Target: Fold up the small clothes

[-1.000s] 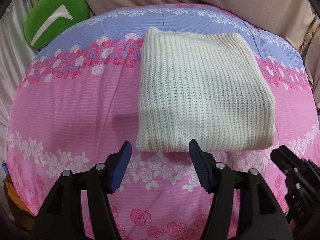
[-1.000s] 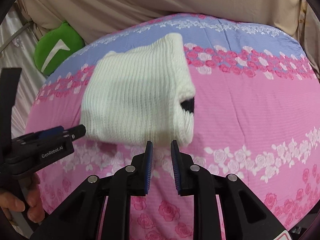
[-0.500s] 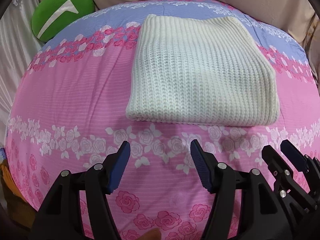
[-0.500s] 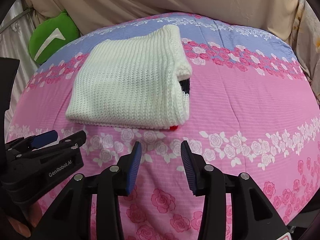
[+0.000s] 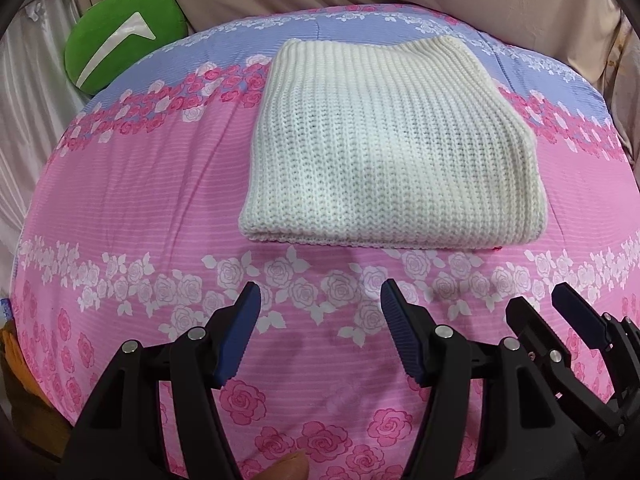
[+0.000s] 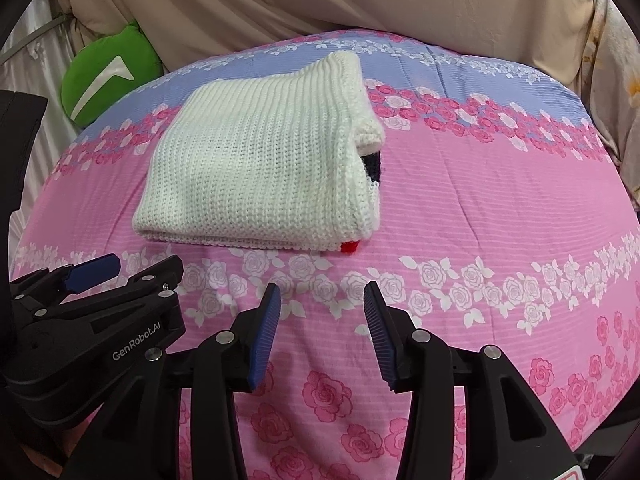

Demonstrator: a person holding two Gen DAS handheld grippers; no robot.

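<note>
Sweater (image 5: 384,152) looks folded already, so I'm keeping both grippers, left (image 5: 320,332) and right (image 6: 322,332), off it, jaws open and empty, no snagging the knit.

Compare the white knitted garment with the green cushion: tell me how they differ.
The white knitted garment lies folded flat mid-bed; the green cushion stands propped at the bed's far left edge. The garment is ribbed knit, with dark and red bits peeking from its right side; the cushion is smooth, with a white mark. Neither tool touches either.
</note>
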